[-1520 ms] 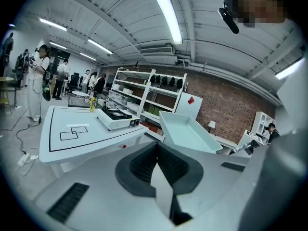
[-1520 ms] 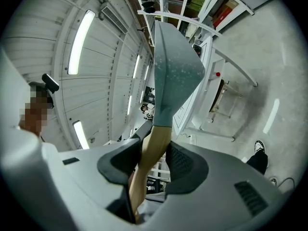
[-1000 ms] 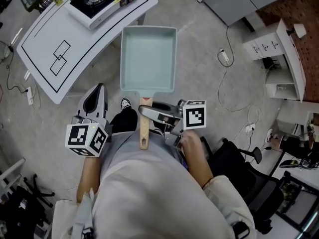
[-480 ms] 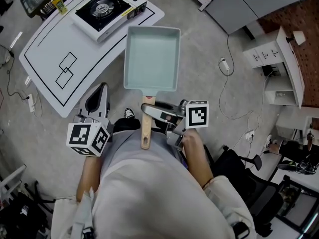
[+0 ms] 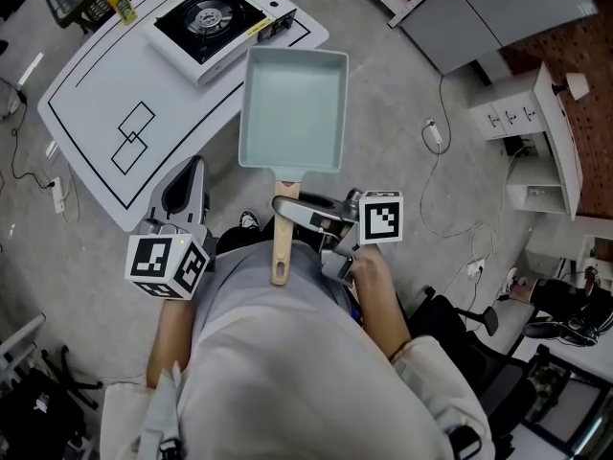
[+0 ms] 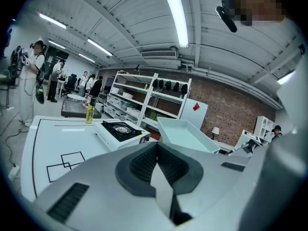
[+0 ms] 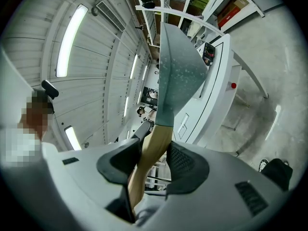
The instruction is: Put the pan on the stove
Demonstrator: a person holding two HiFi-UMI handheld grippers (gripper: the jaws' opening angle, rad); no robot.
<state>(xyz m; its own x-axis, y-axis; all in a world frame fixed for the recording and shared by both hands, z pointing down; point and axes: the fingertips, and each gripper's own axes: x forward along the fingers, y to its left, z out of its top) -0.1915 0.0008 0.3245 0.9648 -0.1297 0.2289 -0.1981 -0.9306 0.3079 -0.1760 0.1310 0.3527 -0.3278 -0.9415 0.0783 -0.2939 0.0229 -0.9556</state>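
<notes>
pan point(image 5: 292, 108) was held over the floor by its wooden handle point(image 5: 279, 257).
right gripper point(image 5: 285, 209) pinched the handle; left gripper point(image 5: 185, 188) was pressed together, empty; stove point(image 5: 213, 15) stood at eleven o'clock.

No legible text, labels or numbers

Teal rect. pan point(image 5: 292, 108) aloft nr stove point(image 5: 218, 22)

Jaws of left gripper point(image 6: 157, 150) together, empty; stove point(image 6: 118, 129) on white table point(image 6: 48, 143), pan point(image 6: 185, 134) beyond.
</notes>
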